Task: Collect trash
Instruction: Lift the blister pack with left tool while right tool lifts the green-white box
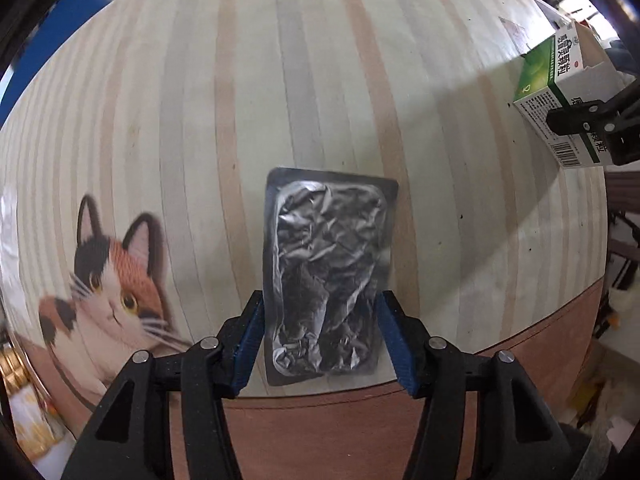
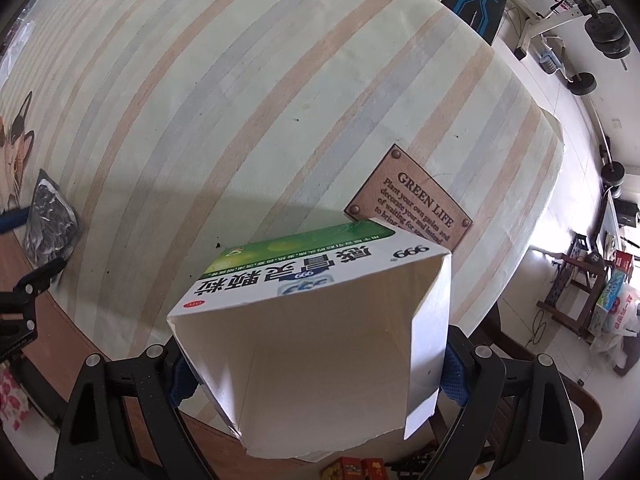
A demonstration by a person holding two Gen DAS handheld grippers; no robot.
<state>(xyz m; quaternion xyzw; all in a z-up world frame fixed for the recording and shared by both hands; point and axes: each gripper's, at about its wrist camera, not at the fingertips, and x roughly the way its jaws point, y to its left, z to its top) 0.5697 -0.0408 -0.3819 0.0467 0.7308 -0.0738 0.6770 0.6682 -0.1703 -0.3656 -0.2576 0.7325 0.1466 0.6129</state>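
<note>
A crumpled silver blister pack lies on the striped tablecloth near the table's front edge. My left gripper is open, its blue-padded fingers either side of the pack's near end, close to its edges. The pack also shows at the far left of the right wrist view. My right gripper is shut on an opened green and white medicine box, held above the table's right part. The box and the right gripper show at the right in the left wrist view.
The tablecloth has a printed cat at the left and a printed "GREEN LIFE" sign at the right. Past the table's right edge stand a chair, exercise gear and shelves with bags.
</note>
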